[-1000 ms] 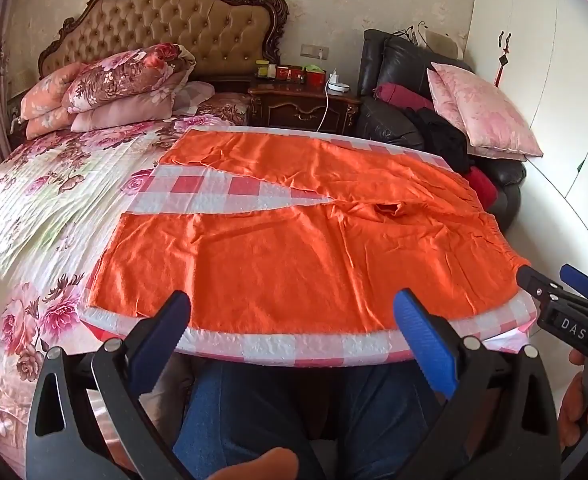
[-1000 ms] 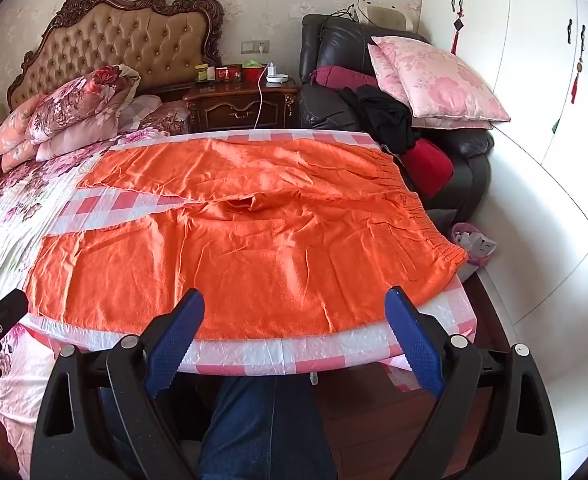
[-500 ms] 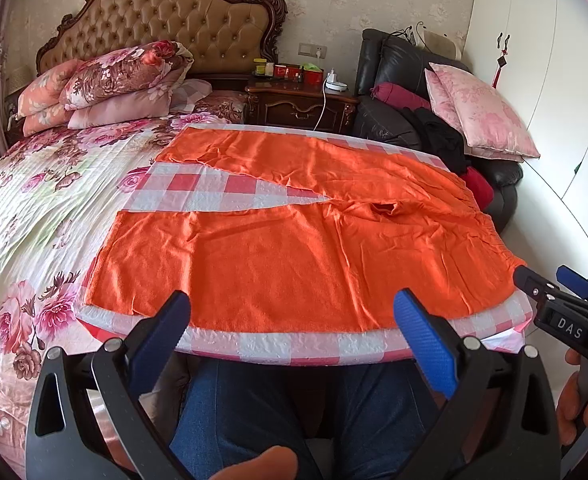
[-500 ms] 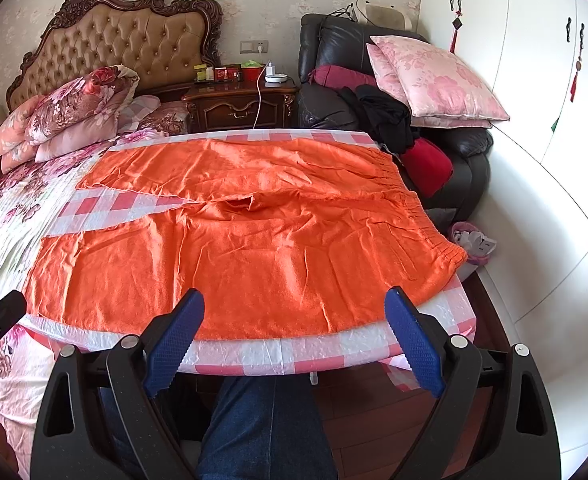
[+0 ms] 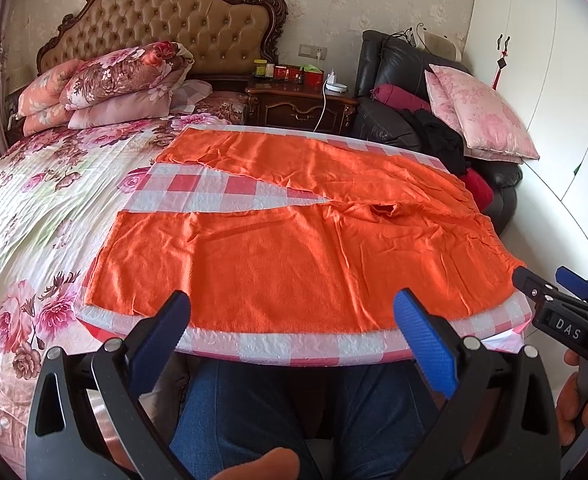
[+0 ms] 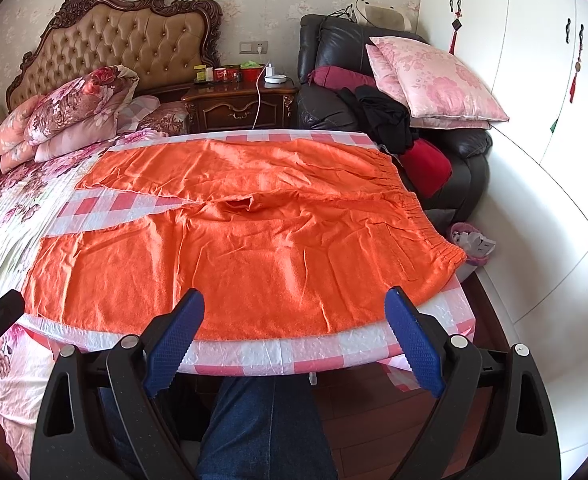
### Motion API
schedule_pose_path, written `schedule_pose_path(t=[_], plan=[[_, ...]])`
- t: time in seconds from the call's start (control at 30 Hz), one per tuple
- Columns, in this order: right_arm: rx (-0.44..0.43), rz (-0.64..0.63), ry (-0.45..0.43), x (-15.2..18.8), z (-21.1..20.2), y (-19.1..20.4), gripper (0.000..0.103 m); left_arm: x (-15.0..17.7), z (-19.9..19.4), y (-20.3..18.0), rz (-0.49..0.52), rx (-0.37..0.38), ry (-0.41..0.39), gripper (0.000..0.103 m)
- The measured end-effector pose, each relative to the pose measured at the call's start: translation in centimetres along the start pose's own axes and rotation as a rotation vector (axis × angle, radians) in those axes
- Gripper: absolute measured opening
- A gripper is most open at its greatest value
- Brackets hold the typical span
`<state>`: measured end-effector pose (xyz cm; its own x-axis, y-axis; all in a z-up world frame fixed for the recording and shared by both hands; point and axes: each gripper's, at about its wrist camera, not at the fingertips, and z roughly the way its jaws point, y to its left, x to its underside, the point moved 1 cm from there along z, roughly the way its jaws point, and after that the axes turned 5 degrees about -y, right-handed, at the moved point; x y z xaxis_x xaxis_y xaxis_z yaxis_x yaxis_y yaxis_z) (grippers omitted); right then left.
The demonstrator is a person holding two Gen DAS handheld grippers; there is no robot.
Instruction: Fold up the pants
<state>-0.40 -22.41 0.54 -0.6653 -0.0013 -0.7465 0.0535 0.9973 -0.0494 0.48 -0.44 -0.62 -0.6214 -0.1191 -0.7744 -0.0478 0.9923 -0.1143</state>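
On the red-and-white checked plastic cloth [image 5: 230,188] that covers a board at the foot of the floral-quilted bed [image 5: 42,184], the bright orange woven pants [image 5: 294,256] lie spread flat and unfolded. Their long axis runs across the view from 9 o'clock to 3 o'clock: the gathered elastic waistband [image 6: 426,216] sits at the 3 o'clock end, near the board's right edge, and the two legs point toward 9 o'clock. The legs splay apart, so a wedge of checked cloth shows between them, narrowing to the crotch near the middle. The nearer leg lies along the board's front edge; the farther one angles off toward 11 o'clock. Shallow creases cross the fabric, and a small fold puckers at the crotch.

Both tools hover short of the front edge, off the fabric. The left black gripper with blue pads [image 5: 292,328] has its jaws spread wide with nothing between them. The right black gripper with blue pads [image 6: 294,324] is likewise spread wide and grips nothing; from the left wrist view its tips sit at 3 o'clock, just beside the waistband corner.

Beyond the board, at 12 o'clock, stands a dark carved wooden nightstand [image 6: 238,104], with a black leather armchair [image 6: 334,76] piled with pink floral cushions [image 6: 430,76] at 1 o'clock.
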Motion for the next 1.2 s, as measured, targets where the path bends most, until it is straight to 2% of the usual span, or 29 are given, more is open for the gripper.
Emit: schedule_pose_path(t=[1.2], plan=[[-0.001, 0.002, 0.000, -0.05, -0.03, -0.20, 0.088, -0.11, -0.13, 0.02, -0.002, 0.002, -0.001, 0.101]])
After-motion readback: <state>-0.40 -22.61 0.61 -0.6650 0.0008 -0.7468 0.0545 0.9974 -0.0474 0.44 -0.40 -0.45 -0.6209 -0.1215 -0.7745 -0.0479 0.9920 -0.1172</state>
